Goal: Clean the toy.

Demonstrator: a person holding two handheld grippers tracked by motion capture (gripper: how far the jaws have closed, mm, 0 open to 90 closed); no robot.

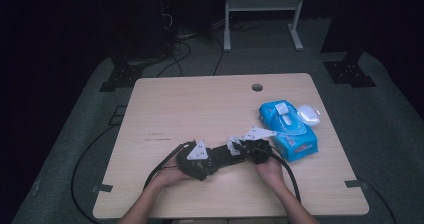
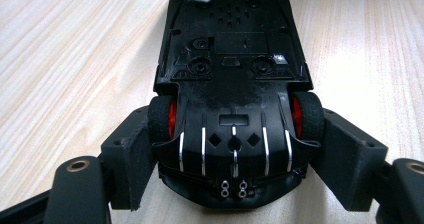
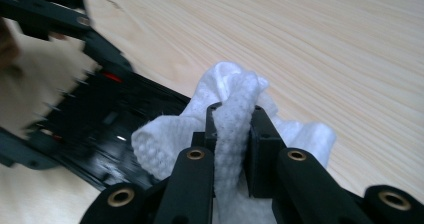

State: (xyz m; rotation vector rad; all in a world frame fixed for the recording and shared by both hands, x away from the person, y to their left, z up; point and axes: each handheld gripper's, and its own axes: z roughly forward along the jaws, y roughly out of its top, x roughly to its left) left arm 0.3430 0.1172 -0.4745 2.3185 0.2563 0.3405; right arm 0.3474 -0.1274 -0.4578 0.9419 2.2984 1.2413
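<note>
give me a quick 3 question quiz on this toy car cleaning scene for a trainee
1. True or false: the toy car lies wheels up, its black underside facing the camera in the left gripper view.
2. What is the right gripper holding? A) a sponge B) a white wipe C) a brush
3. Fill in: the blue pack of wipes lies on the table on the person's ____ side.

Key
1. True: the left gripper clamps the car across its wheels, with the underside up.
2. B: the white wipe is pinched between its jaws and rests on the car.
3. Right.
</note>
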